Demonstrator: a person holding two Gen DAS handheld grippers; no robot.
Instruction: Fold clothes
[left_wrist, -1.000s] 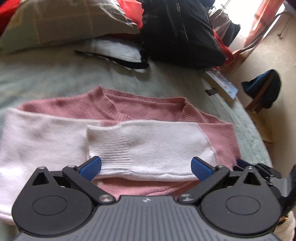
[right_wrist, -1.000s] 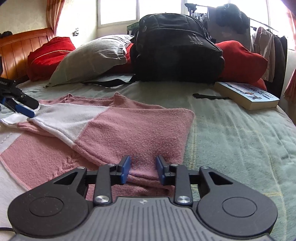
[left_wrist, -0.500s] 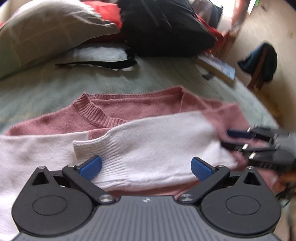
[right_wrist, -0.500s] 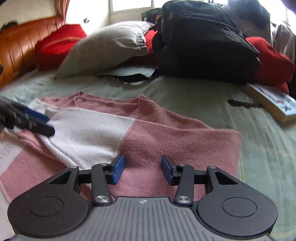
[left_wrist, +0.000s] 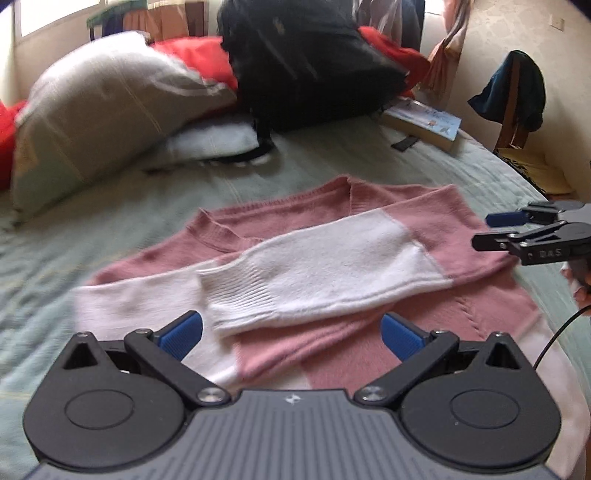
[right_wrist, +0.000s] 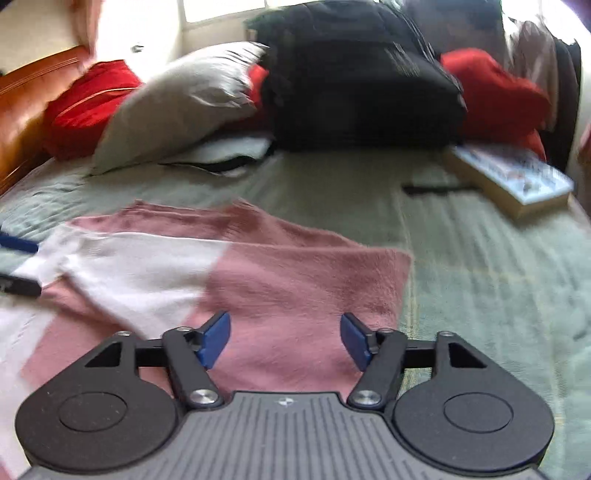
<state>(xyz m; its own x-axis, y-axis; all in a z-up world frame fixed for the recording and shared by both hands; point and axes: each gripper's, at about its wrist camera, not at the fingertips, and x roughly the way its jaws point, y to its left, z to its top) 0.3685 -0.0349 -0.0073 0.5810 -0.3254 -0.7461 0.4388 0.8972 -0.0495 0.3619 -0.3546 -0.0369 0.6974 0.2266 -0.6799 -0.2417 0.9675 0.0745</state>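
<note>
A grey pillow (left_wrist: 107, 107) lies at the left on the green bed (left_wrist: 110, 221). The left hand-held gripper (left_wrist: 291, 330) has its jaws wide apart with nothing in them. The pink and white sweater (left_wrist: 369, 221) lies flat on the bed, a white sleeve (left_wrist: 325, 273) folded across it. The right hand-held gripper (right_wrist: 285, 339) has just been opening; its jaws stand apart above the pink cloth, not pinching it. A book (right_wrist: 513, 177) lies at the right.
</note>
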